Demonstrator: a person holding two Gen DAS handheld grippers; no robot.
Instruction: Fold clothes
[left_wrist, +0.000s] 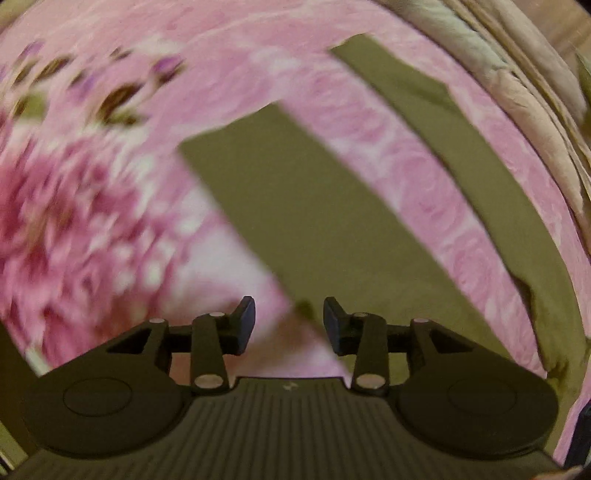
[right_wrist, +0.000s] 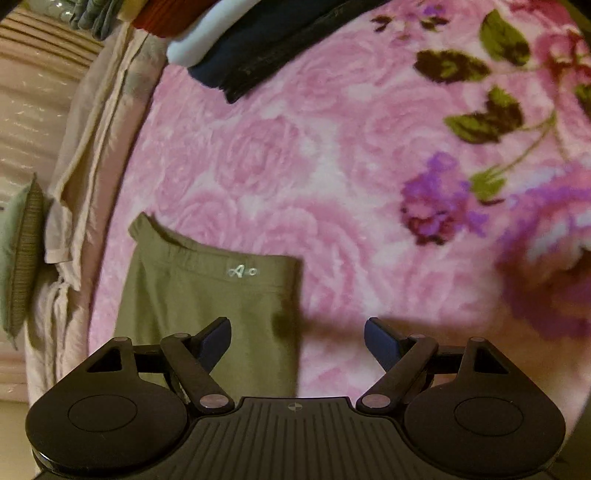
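Olive green leggings lie flat on a pink rose-patterned blanket (right_wrist: 280, 147). In the left wrist view the two legs (left_wrist: 295, 206) spread apart in a V, the second leg (left_wrist: 491, 192) to the right. My left gripper (left_wrist: 289, 325) is open and empty, just above the near leg's end. In the right wrist view the waistband (right_wrist: 221, 269) with a small white logo faces away. My right gripper (right_wrist: 297, 343) is open wide and empty, over the waist's right edge.
A stack of folded dark and white clothes (right_wrist: 258, 48) sits at the blanket's far edge. Beige bedding (right_wrist: 74, 166) and a green cushion (right_wrist: 18, 258) lie left of the blanket. Beige folds (left_wrist: 517, 74) show at upper right in the left wrist view.
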